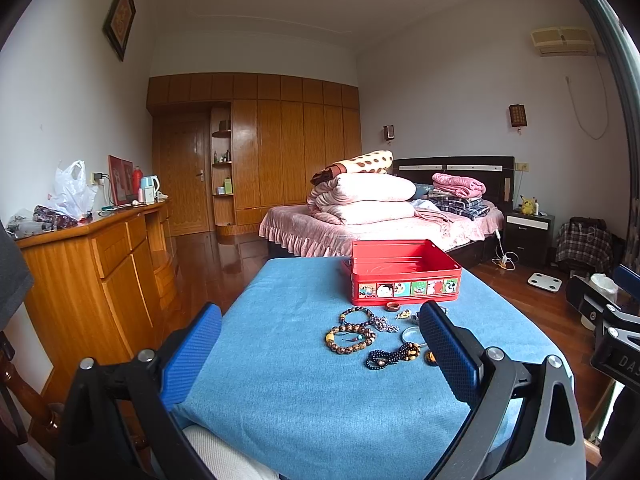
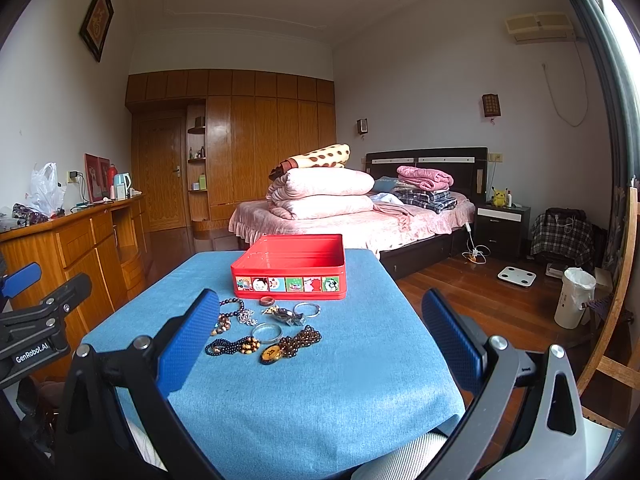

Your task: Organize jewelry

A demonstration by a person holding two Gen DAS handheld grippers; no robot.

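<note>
An open red tin box (image 1: 404,276) (image 2: 290,268) stands at the far end of the blue-cloth table (image 1: 300,400) (image 2: 340,400). Just in front of it lies a loose pile of jewelry: brown bead bracelets (image 1: 352,336), a dark bead string (image 1: 390,356) (image 2: 232,346), a brown ring (image 1: 393,307) (image 2: 267,301), a silver bangle (image 2: 267,332) and an amber pendant necklace (image 2: 288,346). My left gripper (image 1: 320,312) hovers open, near and left of the pile. My right gripper (image 2: 320,298) hovers open, near and right of it. Neither holds anything.
A wooden dresser (image 1: 100,260) with clutter runs along the left wall. A bed (image 1: 380,224) piled with folded bedding lies beyond the table. A wooden chair frame (image 2: 620,320) and a white bin (image 2: 574,298) stand at the right on the wooden floor.
</note>
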